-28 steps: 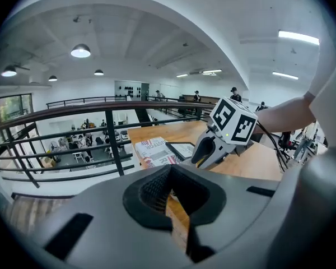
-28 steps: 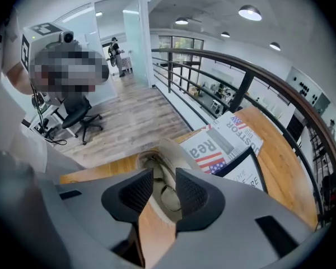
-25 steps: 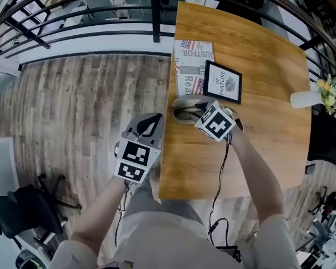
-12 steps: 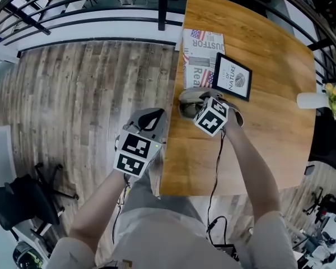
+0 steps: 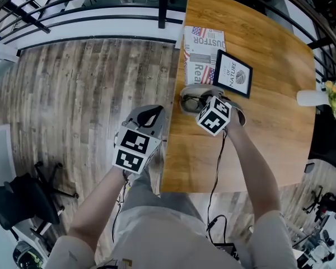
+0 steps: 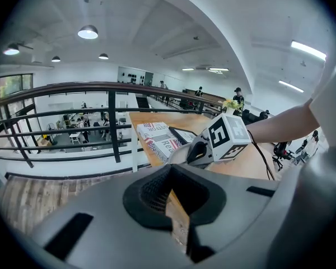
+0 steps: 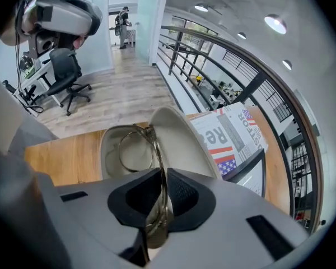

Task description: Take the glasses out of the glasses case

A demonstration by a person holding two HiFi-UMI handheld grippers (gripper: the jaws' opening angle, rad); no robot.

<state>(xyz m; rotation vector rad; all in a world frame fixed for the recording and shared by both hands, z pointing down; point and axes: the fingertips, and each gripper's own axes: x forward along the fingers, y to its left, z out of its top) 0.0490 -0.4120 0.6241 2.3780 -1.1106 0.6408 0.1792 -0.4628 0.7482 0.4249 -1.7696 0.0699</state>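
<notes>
A wooden surface (image 5: 257, 128) is seen from above, with plank flooring (image 5: 84, 94) to its left. A folded newspaper (image 5: 204, 49) is laid near the surface's left edge, and a black-framed print (image 5: 233, 76) is placed at its 4 o'clock, overlapping its corner. At 6 o'clock from the newspaper, close to the surface's left edge, a pale glasses case (image 7: 182, 130) is stood open with its lid raised. The glasses (image 7: 152, 138) are partly inside it: one round lens is held over the case's hollow base, while the rest of the frame is lifted toward the camera.

The right tongs (image 7: 159, 192) are pointed steeply down over the case. Their jaws are closing, and the thin frame of the glasses is caught between the two pads. From the tongs, the case is found at 12 o'clock in the right gripper view.

The left tongs (image 6: 171, 198) are held off the surface, at 7 o'clock from the case. Their jaws are slightly parted with nothing between them.
</notes>
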